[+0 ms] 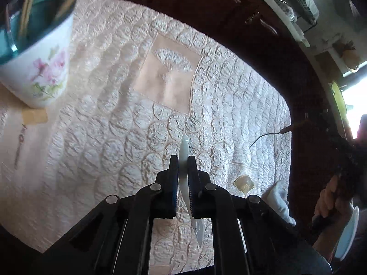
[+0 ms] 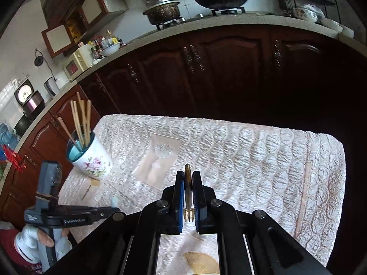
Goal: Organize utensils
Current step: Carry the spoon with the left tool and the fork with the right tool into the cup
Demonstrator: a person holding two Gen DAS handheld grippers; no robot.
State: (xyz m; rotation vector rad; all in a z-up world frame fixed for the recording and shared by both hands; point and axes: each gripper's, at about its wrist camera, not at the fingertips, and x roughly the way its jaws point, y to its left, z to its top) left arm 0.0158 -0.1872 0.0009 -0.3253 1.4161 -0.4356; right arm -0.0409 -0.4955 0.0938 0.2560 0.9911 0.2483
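Note:
My left gripper is shut on a white utensil, seen edge-on, held above the quilted white tablecloth. One end sticks out past the fingertips and the other runs back toward the camera. A floral cup with a teal inside, holding several chopsticks, stands at the upper left. In the right wrist view my right gripper is shut on a small gold fork, its tines pointing back at the camera. The same cup with chopsticks stands far left, and the left gripper is low on the left.
A thin dark item lies on the cloth beside the cup. Dark wooden cabinets and a counter with pots stand beyond the table's far edge. A gloved hand holds the left tool. The cloth's right edge drops off.

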